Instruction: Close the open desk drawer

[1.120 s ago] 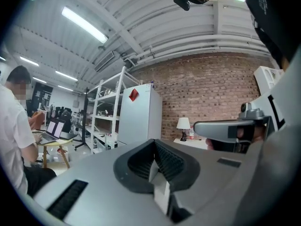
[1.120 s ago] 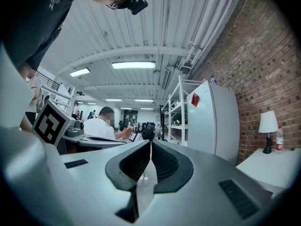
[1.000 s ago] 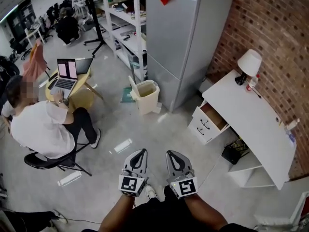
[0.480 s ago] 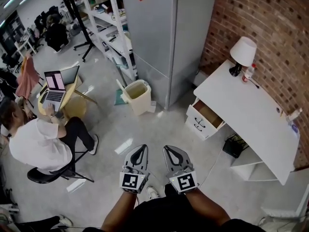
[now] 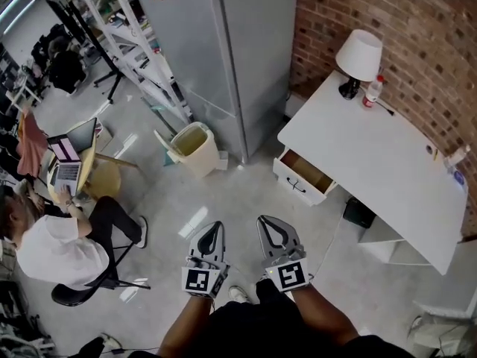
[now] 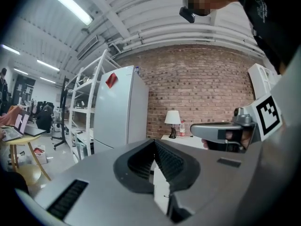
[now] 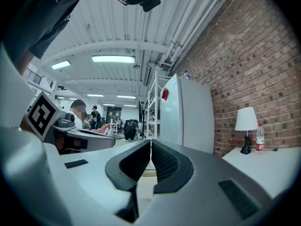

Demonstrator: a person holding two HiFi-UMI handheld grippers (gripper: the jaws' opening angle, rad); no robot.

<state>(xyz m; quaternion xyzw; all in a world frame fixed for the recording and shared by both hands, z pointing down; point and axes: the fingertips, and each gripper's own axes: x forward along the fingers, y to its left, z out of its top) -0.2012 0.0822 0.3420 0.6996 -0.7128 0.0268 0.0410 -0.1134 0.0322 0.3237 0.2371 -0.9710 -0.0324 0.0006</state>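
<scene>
The white desk (image 5: 380,162) stands against the brick wall at the right of the head view. Its top drawer (image 5: 305,176) is pulled out, showing a brown, empty-looking inside and a dark handle on its white front. My left gripper (image 5: 215,227) and right gripper (image 5: 265,221) are side by side low in the middle, above the floor and well short of the drawer. Both are shut with nothing between the jaws. In the left gripper view the jaws (image 6: 154,143) meet, with the lamp (image 6: 173,119) far ahead. In the right gripper view the jaws (image 7: 150,142) also meet.
A tall grey fridge (image 5: 238,51) stands left of the desk, with a cream waste bin (image 5: 191,146) beside it. A lamp (image 5: 356,57) and a bottle (image 5: 371,92) sit on the desk's far end. A black box (image 5: 359,213) lies under the desk. A person (image 5: 59,248) sits at the left.
Both grippers have travelled forward together, still shut. The desk and open drawer now lie nearer and further left in the head view; the seated person has slid toward the left edge.
</scene>
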